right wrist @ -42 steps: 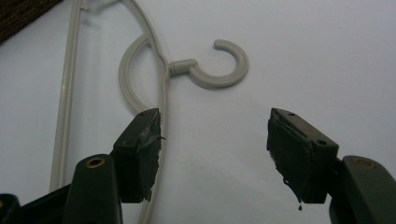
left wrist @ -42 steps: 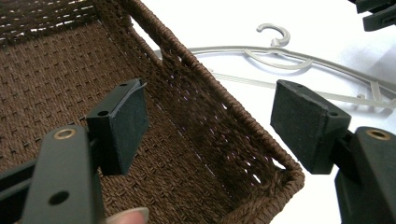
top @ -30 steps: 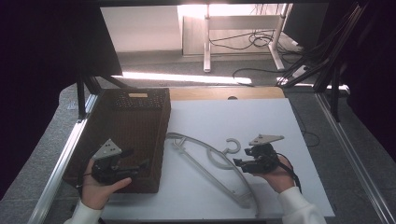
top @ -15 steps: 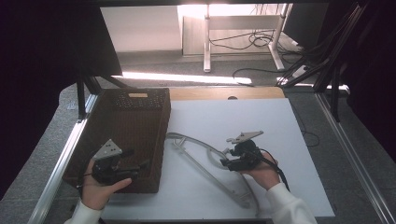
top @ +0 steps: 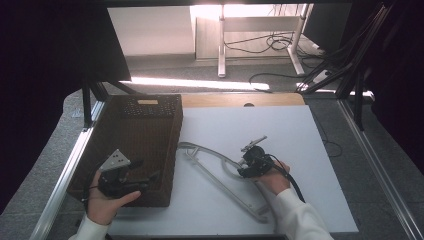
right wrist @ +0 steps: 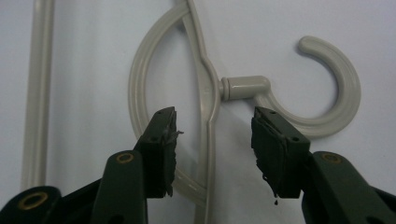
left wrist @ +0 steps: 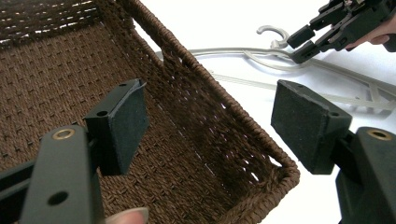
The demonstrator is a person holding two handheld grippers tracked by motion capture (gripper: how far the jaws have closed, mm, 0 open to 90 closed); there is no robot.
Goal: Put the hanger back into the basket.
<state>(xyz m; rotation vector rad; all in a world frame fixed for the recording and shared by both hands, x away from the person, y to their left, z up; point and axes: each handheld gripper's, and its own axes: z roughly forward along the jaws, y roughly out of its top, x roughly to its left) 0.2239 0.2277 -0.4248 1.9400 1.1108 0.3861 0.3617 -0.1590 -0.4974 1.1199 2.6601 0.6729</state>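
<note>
Right gripper view: smooth beige plastic hanger (right wrist: 208,98), curved hook; matte table (right wrist: 93,56).

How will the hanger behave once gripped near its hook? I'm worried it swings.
The hanger looks like thin moulded plastic, so probably light and fairly stiff. Its long arms may droop or pivot. The right gripper straddles a smooth, narrow bar, which may slip.

Under the right hand-held gripper (right wrist: 212,140): hanger (right wrist: 205,93), flat on the bench (top: 300,135), neck between the spread jaws, hook just ahead and to the right. Left of that hand-held gripper, beyond the hanger: basket (top: 145,130), also on the bench. Above the basket's near end: left hand-held gripper (left wrist: 210,126), jaws straddling the basket's right wall, hanger ahead to its right.
</note>
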